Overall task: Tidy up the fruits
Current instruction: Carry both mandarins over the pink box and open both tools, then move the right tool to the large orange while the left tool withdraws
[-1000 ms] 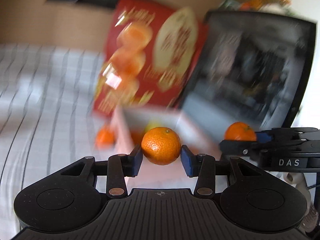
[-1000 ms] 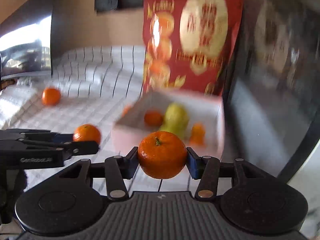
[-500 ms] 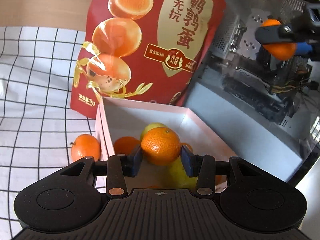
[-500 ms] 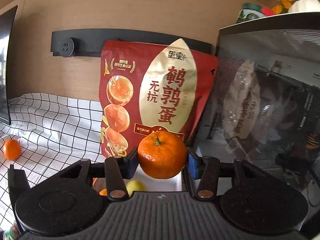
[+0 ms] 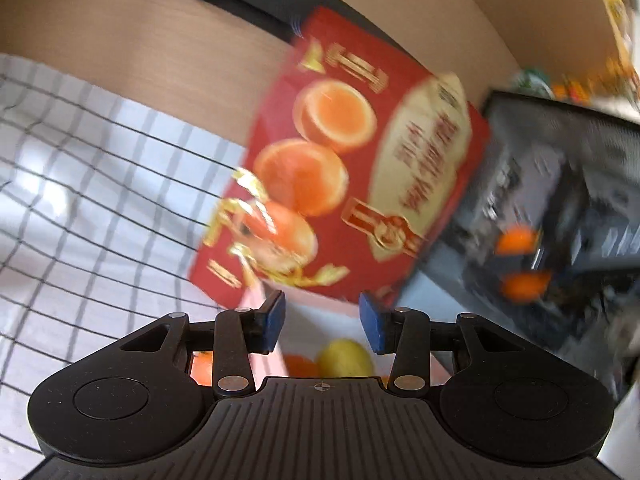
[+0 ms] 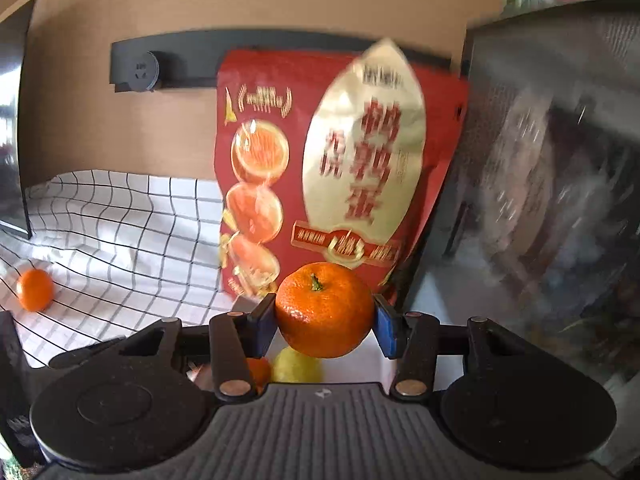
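Legible text: none confirmed in either wrist view.

Red snack bag (image 6: 340,168): large dark-red characters stacked on cream oval panel, smeared by motion blur, not readable; smaller print on gold-edged banner below and along top left edge equally unreadable. Same bag in left wrist view (image 5: 352,184): tilted, lettering blurred to streaks. Small emblem at front edge of each gripper body, no wording made out.
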Motion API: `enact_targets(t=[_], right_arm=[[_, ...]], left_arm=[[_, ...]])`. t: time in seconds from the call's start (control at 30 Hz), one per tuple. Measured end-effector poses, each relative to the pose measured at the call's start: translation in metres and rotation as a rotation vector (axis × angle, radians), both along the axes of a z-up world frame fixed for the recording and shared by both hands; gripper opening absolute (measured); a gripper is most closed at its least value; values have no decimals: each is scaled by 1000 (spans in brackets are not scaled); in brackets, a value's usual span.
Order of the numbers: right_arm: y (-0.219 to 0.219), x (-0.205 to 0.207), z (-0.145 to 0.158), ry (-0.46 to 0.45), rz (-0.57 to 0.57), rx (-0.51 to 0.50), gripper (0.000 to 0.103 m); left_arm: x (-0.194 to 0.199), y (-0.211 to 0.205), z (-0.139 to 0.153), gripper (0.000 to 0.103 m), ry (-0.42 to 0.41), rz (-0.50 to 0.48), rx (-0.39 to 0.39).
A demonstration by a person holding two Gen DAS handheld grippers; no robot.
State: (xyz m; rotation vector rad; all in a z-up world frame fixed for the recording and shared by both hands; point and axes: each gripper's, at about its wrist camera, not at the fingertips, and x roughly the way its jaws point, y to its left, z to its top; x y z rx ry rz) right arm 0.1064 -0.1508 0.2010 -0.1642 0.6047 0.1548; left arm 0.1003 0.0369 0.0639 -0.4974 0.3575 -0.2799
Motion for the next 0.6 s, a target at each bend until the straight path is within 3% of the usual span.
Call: enact_targets(t=[0.17, 0.4, 0.5, 0.57, 0.6], right_arm=[[-12, 39, -52, 182, -42, 87, 49], [-10, 62, -117, 328, -66, 80, 53], [-10, 54, -116, 305, -71, 63, 58], [-6, 40, -103, 234, -56, 18, 60], [-2, 32, -94, 186, -42, -5, 66]], left_arm=[[7, 9, -4, 45, 39, 36, -13], [2, 9, -3, 45, 26, 50, 17], [-5, 19, 2, 45, 57, 57, 36], [-19, 35, 10, 45, 31, 54, 60], [-29, 48, 15, 45, 14, 74, 78]])
